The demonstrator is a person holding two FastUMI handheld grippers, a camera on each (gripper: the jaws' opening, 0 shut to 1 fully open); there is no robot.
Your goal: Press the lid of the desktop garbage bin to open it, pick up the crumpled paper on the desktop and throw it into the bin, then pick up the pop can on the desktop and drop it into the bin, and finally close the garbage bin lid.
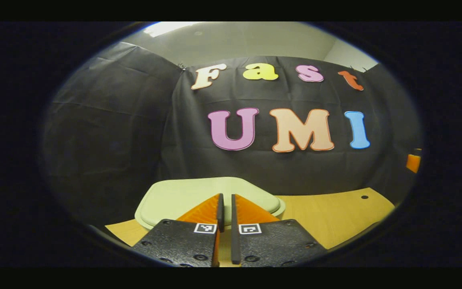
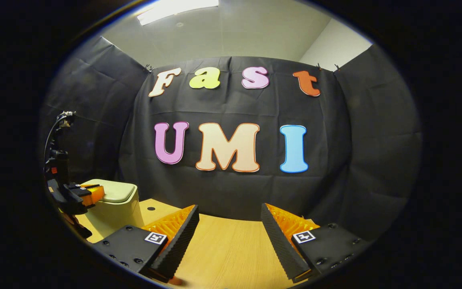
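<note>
Bin lid down, perhaps under pressed-together left gripper; right gripper fingers spread.

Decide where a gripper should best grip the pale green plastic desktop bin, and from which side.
Likely the lid's thin overhanging rim, coming level from the wooden table side: the pale green plastic bin's body looks too broad for the open right gripper, and the shut left gripper is over the lid top.

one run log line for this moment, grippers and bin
left gripper: shut, over bin lid | right gripper: open, holding nothing, over table | bin: lid down
</note>
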